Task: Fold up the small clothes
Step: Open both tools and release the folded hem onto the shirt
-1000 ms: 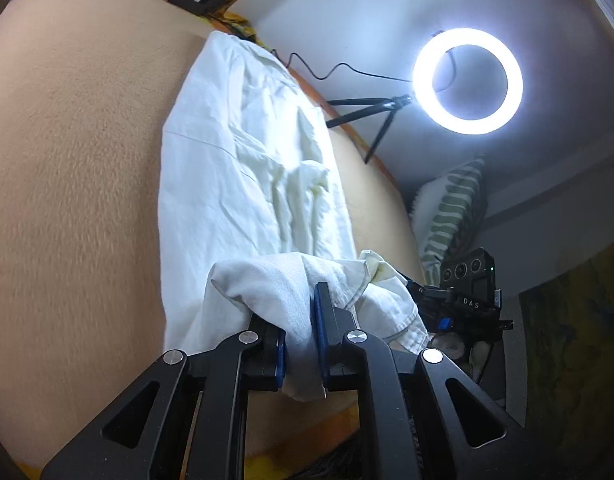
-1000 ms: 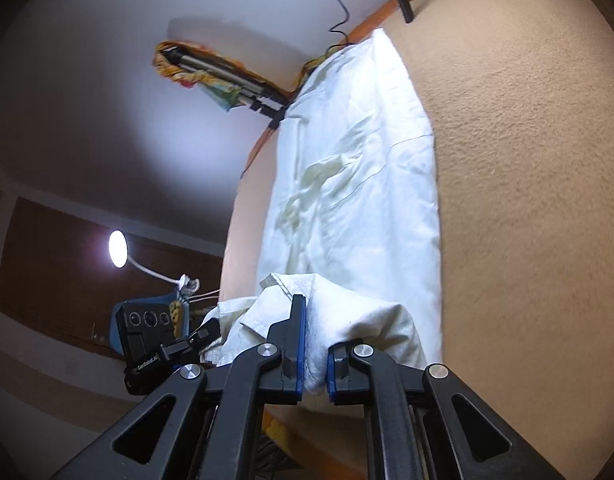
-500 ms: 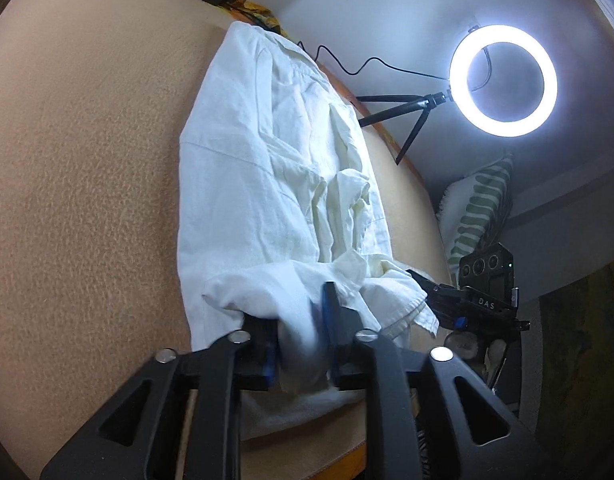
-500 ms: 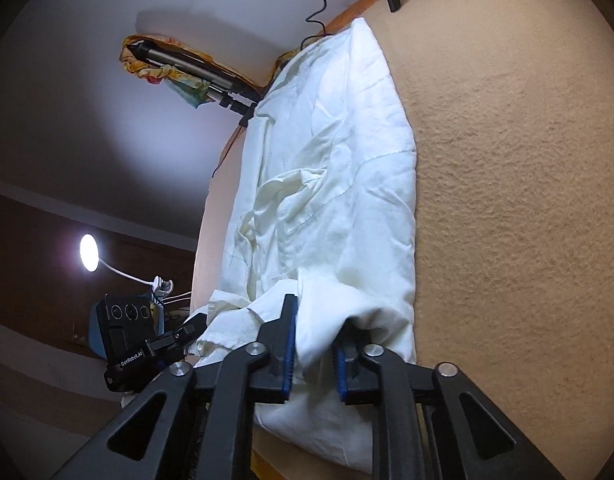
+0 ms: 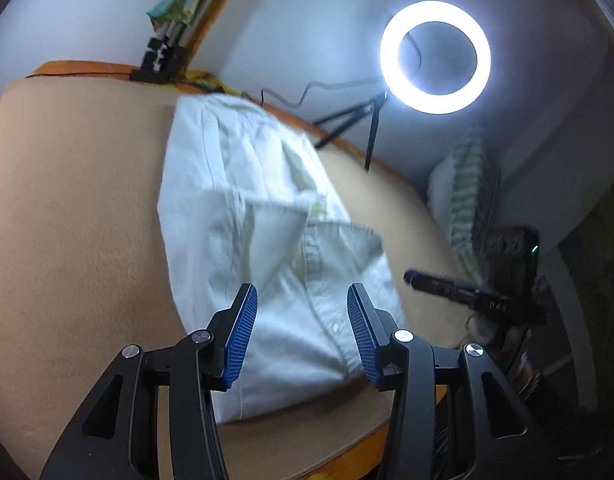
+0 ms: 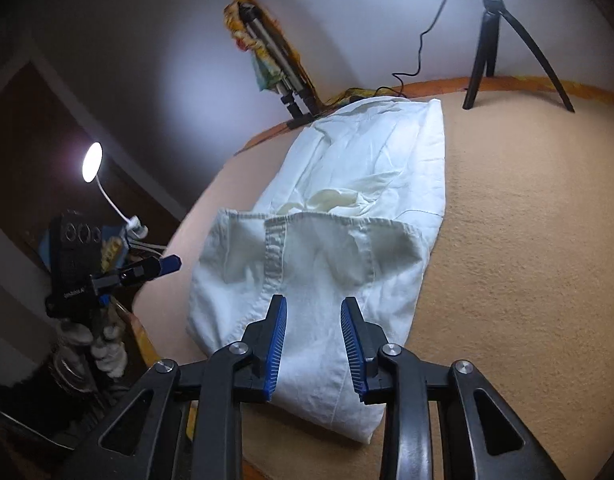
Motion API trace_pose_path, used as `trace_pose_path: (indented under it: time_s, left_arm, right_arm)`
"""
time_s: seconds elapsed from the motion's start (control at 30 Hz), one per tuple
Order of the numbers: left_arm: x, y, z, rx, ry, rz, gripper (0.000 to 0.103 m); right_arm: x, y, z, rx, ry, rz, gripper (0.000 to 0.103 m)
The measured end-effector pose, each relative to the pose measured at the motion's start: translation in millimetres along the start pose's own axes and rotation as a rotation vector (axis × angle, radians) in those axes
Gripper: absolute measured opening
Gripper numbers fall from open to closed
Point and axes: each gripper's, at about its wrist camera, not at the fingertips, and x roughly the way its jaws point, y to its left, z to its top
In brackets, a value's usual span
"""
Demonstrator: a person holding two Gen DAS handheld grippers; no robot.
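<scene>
A white garment (image 5: 243, 216) lies in a long strip on the tan padded table (image 5: 75, 216), its near end folded back over itself. It also shows in the right wrist view (image 6: 331, 248), with the folded flap's hem across the middle. My left gripper (image 5: 301, 328) is open and empty just above the near folded end. My right gripper (image 6: 313, 340) is open and empty above the same end. The other gripper (image 5: 447, 286) shows at the right of the left wrist view, and at the left of the right wrist view (image 6: 147, 270).
A lit ring light (image 5: 435, 56) on a black tripod (image 6: 491, 40) stands at the table's far edge. A folded tripod (image 6: 279, 76) leans on the wall. A small lamp (image 6: 93, 162) and a striped pillow (image 5: 467, 200) sit beyond the table's edge.
Both grippers have let go of the garment's end and opened. The folded flap now lies flat on the garment, and both grippers have drawn back above it.
</scene>
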Motion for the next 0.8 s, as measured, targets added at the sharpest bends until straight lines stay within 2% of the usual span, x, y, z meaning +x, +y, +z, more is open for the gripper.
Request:
trace_pose_path:
  time_s: [0.07,0.13,0.17,0.3,0.4,0.47,0.53,0.67,0.73,0.8]
  left_arm:
    - [7,1,-5,0.02,0.009,0.071,0.045]
    - [11,6,-7,0.03,0.009,0.11,0.045]
    - [16,11,-6,0.035,0.018,0.135,0.045]
    - [34,28,-2,0.028,0.043,0.256,0.045]
    - [43,33,3,0.052,0.045,0.31,0.048]
    - [44,32,5,0.074,0.04,0.332,0.048]
    - [43,31,8,0.071,0.024,0.347,0.048]
    - [31,28,12,0.059,-0.043,0.417,0.048]
    - [23,24,13,0.056,-0.084,0.405,0.046]
    - [16,16,13,0.07,-0.118,0.351,0.045]
  right_arm:
    - [7,8,-1,-0.059,0.0,-0.116,0.032]
    - [10,5,2,-0.051,-0.008,-0.178,0.039]
    - [12,1,4,-0.043,-0.009,-0.206,0.039]
    - [28,-15,13,-0.036,0.025,-0.261,0.038]
    - [41,-31,21,0.006,0.042,-0.263,0.029]
    - [45,-39,27,0.042,0.037,-0.234,0.018]
    - [46,-43,35,0.058,0.021,-0.231,0.011]
    - [43,-39,43,0.029,-0.006,-0.351,0.011]
    - [37,-31,44,0.007,-0.029,-0.361,0.015]
    - [31,-18,45,-0.04,-0.053,-0.327,0.016]
